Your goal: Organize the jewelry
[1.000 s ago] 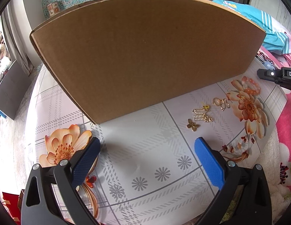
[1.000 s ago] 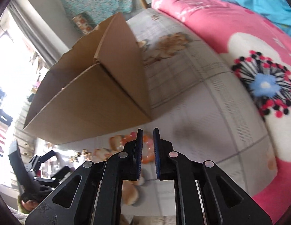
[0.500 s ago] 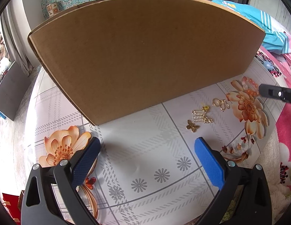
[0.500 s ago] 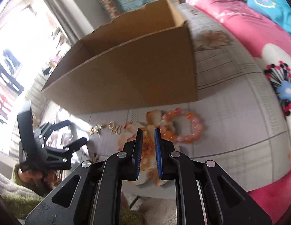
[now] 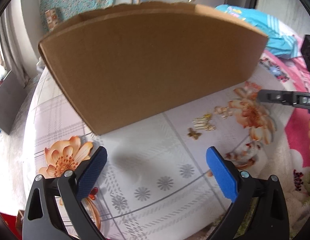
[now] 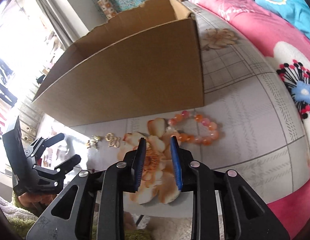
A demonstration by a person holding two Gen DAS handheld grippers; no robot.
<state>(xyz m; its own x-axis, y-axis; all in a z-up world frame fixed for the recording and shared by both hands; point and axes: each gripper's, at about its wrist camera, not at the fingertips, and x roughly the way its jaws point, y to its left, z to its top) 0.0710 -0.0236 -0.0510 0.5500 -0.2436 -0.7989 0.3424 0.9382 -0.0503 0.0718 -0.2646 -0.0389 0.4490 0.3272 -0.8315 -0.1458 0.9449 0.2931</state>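
One cardboard box (image 6: pixel 123 74) stands open-topped on the bench (image 5: pixel 155 160); from our angles we cannot see its floor, so what it holds we cannot tell. Just in front of its near wall lies the jewelry: an orange bead bracelet (image 6: pixel 197 128) close to the box's right corner, then, further left, a pair of gold hoop earrings (image 6: pixel 113 140) and a cluster of small gold pieces (image 5: pixel 203 123), with a gold butterfly-shaped charm (image 5: pixel 194 134) nearest our left tool (image 5: pixel 155 166). All of it rests on the flowered bench cover, apart from the box wall. Our left tool is spread wide with nothing between its blue pads, hanging over bare bench. Our right tool (image 6: pixel 158 156) is opening, its pads empty, the tips just short of the bracelet. A pink floral blanket (image 6: pixel 274 46) lies beyond the bench edge on the right.
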